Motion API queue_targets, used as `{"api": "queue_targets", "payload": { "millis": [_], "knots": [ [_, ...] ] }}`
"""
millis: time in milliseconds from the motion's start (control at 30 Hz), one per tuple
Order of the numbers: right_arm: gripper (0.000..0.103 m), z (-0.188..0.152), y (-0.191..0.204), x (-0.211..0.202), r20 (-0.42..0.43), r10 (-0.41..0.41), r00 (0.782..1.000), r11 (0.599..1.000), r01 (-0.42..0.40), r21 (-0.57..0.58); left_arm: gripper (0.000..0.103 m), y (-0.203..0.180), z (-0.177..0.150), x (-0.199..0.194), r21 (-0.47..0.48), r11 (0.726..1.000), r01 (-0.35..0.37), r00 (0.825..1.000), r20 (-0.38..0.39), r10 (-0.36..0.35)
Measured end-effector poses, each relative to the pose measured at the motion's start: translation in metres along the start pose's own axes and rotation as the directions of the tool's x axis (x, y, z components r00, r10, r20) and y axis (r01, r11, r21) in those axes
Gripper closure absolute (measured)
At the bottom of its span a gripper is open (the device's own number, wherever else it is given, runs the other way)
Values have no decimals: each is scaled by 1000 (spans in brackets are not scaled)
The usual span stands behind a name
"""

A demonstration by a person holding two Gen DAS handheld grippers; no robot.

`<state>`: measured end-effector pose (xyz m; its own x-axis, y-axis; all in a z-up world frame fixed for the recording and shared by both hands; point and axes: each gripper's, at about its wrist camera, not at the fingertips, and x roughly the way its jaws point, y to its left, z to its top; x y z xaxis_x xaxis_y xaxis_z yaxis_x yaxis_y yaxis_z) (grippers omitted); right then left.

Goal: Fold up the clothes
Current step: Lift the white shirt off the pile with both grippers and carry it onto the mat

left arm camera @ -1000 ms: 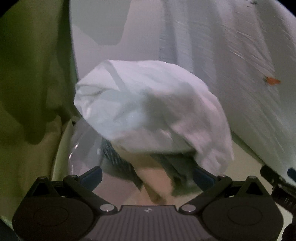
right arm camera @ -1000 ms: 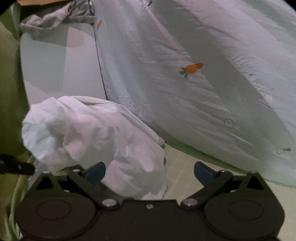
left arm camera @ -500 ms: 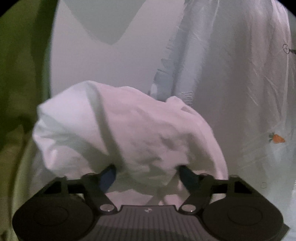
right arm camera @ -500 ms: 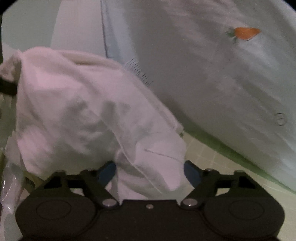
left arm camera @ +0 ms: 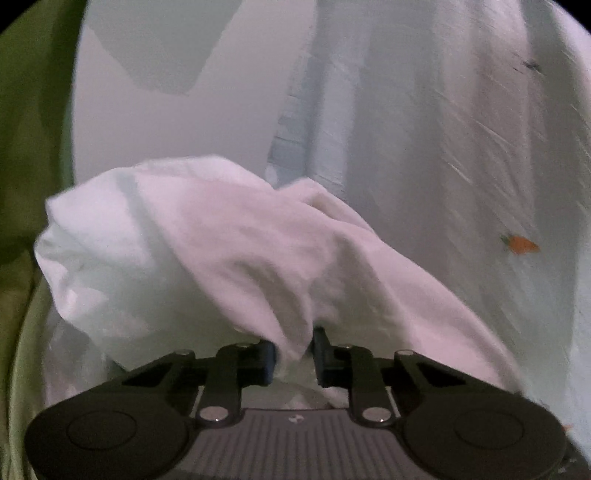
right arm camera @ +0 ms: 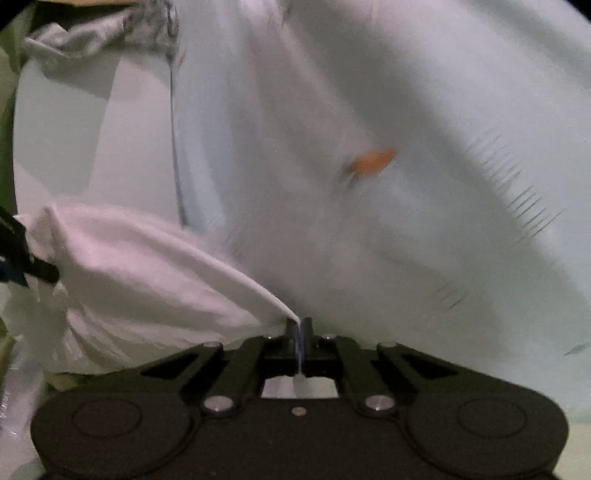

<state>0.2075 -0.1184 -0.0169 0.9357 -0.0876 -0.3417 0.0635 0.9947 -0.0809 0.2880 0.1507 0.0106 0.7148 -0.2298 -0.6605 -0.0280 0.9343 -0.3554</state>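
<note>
A crumpled white garment (left arm camera: 207,254) bulges in front of my left gripper (left arm camera: 293,354), whose jaws are pinched on a fold of it. In the right wrist view the same white garment (right arm camera: 140,273) stretches from the left to my right gripper (right arm camera: 300,332), which is shut flat on its thin edge. The left gripper's black tip (right arm camera: 22,258) shows at the left edge, holding the other end.
A large pale blue shirt (right arm camera: 369,184) with a small orange carrot print (right arm camera: 371,162) lies spread behind. A white board (left arm camera: 177,122) sits left of it. Green cloth (left arm camera: 26,147) lines the left side. A grey patterned garment (right arm camera: 103,33) lies at the far left.
Both grippers have closed on the white garment, which was loose between open jaws a second ago. The garment is now pulled out between them, and the view is blurred by motion.
</note>
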Motion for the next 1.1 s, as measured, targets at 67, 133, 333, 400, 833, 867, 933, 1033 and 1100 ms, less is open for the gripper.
{"api": "queue_targets", "payload": {
  "millis": [67, 133, 333, 400, 833, 867, 933, 1033, 1100],
  "knots": [
    [103, 1, -13, -36, 69, -59, 996, 998, 60, -20, 86, -19, -15, -13, 31, 999, 27, 1000, -2, -27],
    [103, 1, -29, -71, 125, -118, 985, 992, 122, -23, 86, -40, -34, -25, 59, 996, 66, 998, -9, -65],
    [103, -20, -127, -152, 156, -361, 919, 932, 359, 42, 68, -112, -116, -57, 113, 957, 266, 962, -92, -257],
    [103, -39, -170, -168, 95, -442, 892, 896, 436, 81, 63, -134, -147, -57, 104, 948, 300, 947, -149, -284],
    [65, -208, -370, -243, -450, -517, 729, 708, 659, 254, 27, -152, -248, -55, 82, 995, 50, 969, -245, -29],
    [58, -213, -373, -245, -459, -495, 738, 700, 651, 293, 24, -148, -249, -56, 80, 997, 20, 971, -241, 0],
    [41, -223, -378, -250, -474, -447, 759, 678, 633, 374, 21, -141, -249, -52, 79, 996, -32, 971, -236, 50],
    [30, -233, -381, -254, -482, -352, 802, 623, 585, 518, 20, -126, -247, -33, 86, 990, -111, 962, -242, 129],
    [28, -239, -379, -249, -487, -301, 820, 573, 564, 595, 20, -112, -244, -20, 72, 987, -146, 953, -257, 160]
  ]
}}
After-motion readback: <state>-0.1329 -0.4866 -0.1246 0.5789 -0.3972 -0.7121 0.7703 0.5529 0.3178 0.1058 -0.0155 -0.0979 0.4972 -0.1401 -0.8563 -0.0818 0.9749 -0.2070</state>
